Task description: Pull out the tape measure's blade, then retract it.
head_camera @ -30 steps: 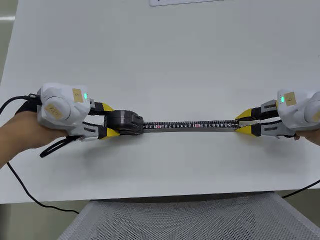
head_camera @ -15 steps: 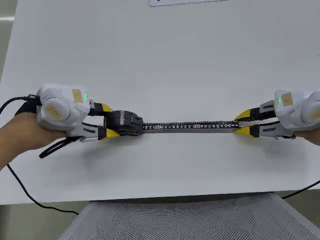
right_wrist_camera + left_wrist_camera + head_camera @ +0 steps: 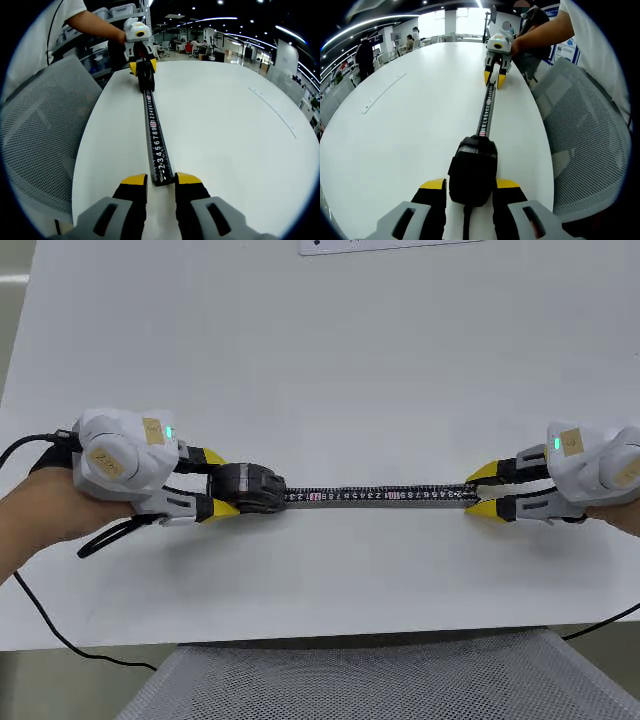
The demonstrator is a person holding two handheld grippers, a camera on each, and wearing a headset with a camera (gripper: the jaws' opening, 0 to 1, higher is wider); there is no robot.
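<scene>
Clenched on the tape measure case (image 3: 472, 167) at the left gripper (image 3: 470, 184), bottom centre of its view. At the right gripper (image 3: 161, 181), yellow fingertips (image 3: 134, 181) flanking the end of the blade (image 3: 154, 135); pinching or released, cannot tell. Stretched flat across the white table (image 3: 330, 360), mid-frame in the head view. Likely hazard: sudden release, spring whipping the blade back, hook slamming into the case.

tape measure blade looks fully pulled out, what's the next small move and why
Probably ease the right gripper toward the tape measure case so the blade retracts under control. The blade already lies stretched flat on the table, the left gripper is shut on the case, and the right jaws flank the blade's tip, though whether they pinch it is unclear.
</scene>
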